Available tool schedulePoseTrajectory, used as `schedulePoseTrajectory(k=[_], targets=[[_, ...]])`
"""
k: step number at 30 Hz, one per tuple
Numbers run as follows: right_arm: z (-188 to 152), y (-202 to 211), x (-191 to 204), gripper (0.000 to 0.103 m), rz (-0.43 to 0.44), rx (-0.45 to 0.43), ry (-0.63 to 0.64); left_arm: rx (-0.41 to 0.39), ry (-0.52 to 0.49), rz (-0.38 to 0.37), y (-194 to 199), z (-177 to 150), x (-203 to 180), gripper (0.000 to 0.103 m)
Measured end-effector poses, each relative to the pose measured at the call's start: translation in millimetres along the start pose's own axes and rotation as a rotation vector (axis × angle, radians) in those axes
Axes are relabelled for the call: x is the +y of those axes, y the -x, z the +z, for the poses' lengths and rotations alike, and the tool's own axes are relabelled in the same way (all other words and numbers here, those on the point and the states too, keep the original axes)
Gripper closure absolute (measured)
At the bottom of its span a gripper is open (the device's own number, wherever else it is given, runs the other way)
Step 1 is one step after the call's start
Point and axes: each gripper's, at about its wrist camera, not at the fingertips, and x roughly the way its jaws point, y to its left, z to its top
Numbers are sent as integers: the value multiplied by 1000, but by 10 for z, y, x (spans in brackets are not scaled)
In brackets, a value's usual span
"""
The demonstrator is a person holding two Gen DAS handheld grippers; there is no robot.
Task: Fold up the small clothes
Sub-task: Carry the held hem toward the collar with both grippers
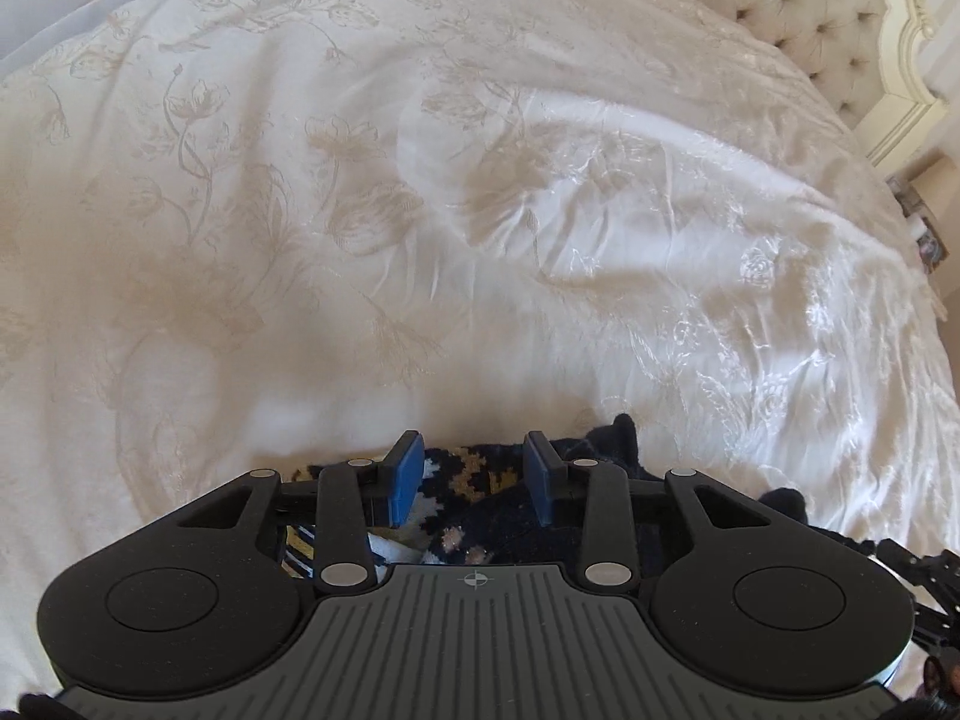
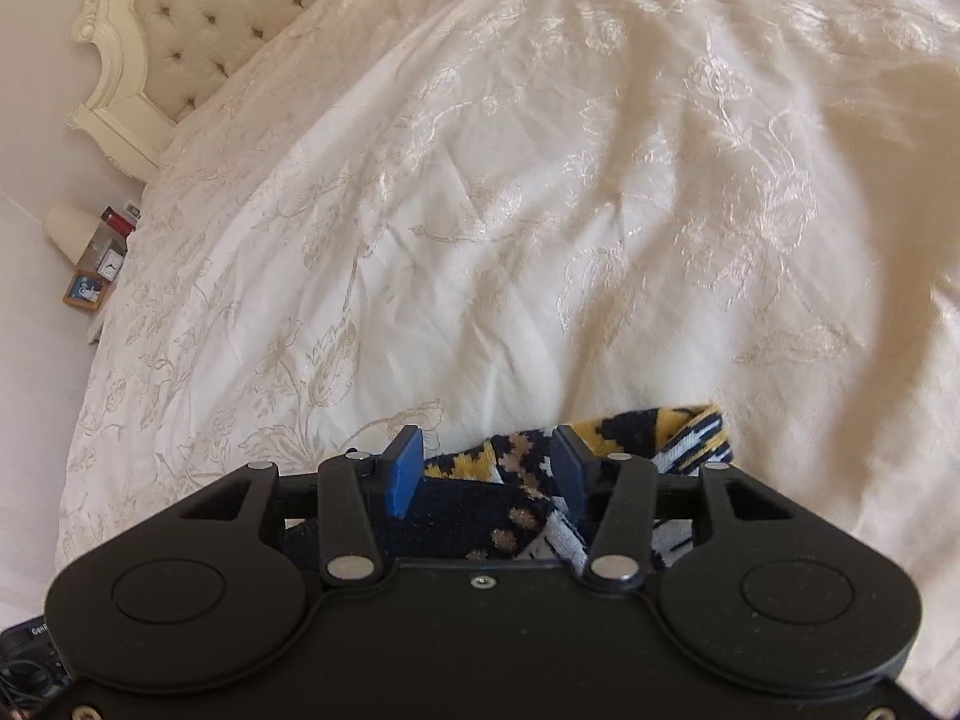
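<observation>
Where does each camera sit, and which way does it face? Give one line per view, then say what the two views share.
Left wrist: sits on the left gripper, facing forward and down over the bedspread, headboard at upper right; only its open blue fingers show.
Right wrist: sits on the right gripper, facing the same bedspread, headboard at upper left, nightstand items on the left; its open fingers show.
Shared: the bedspread, the headboard and a dark patterned garment under both grippers.
</observation>
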Motion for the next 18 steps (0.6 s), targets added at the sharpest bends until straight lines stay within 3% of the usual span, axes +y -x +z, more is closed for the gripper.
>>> schedulePoseTrajectory(k=[5,10,14,18], targets=[[-139,140,250,47,-8,15,196,-7,-176,61,203,-111,-219,67],[-481,124,514,47,3,77,394,42,-324,50,225,-467,-456,66],[-690,8,698,46,30,134,515,99,-397,22,106,-703,-583,66],[-702,-202,829,46,32,167,591,114,-421,41,-78,-710,-628,66]])
